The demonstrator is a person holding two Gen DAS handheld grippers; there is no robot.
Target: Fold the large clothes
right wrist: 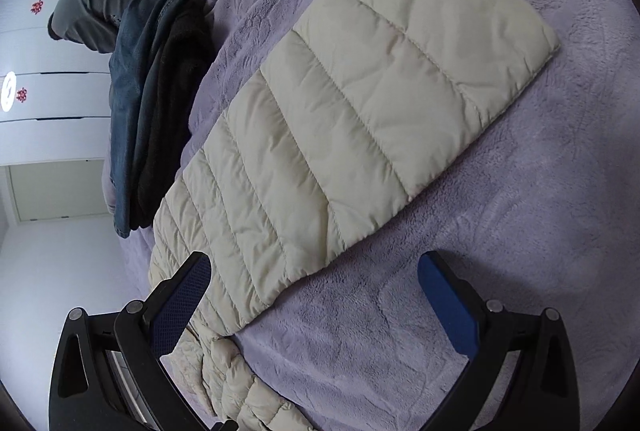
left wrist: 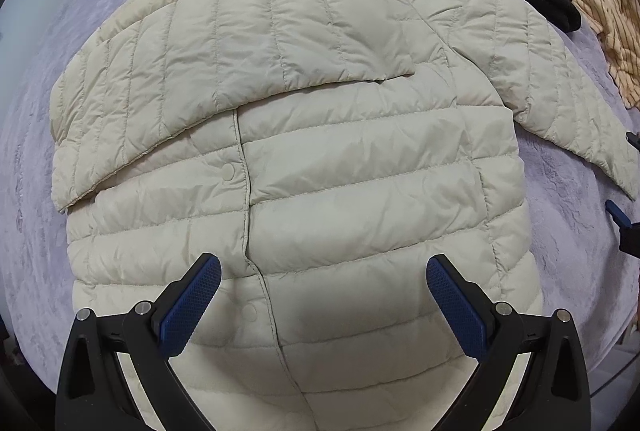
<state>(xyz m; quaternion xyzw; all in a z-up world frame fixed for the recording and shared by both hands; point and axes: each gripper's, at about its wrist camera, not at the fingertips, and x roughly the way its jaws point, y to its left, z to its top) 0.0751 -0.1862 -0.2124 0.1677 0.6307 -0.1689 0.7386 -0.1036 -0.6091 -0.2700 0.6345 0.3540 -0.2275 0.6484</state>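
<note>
Now a cream quilted jacket is seen lying flat, front side up, on a lilac fleece blanket, with its snap placket running down the middle. One sleeve is folded across the chest, its cuff ending just past the placket. The other sleeve is spread out to the side on the blanket, unfolded, its cuff end lying furthest from the body.

The left gripper is held above the lower front of the jacket with its jaws spread wide apart; nothing is gripped between the blue pads, and whether they touch the fabric cannot be told. The right gripper is likewise wide open and empty. It is held beside the outstretched sleeve, near where that sleeve joins the body: one finger is seen over the quilted fabric, the other over bare blanket. In the left wrist view a small part of the right gripper is glimpsed at the right edge of the frame, just beside the outstretched sleeve.

Beyond the jacket's collar a stack of dark folded clothes is seen on the blanket, well apart from both grippers. Next to it a crumpled yellow striped garment is seen. White drawer fronts are visible past the edge of the blanket in the right wrist view.
</note>
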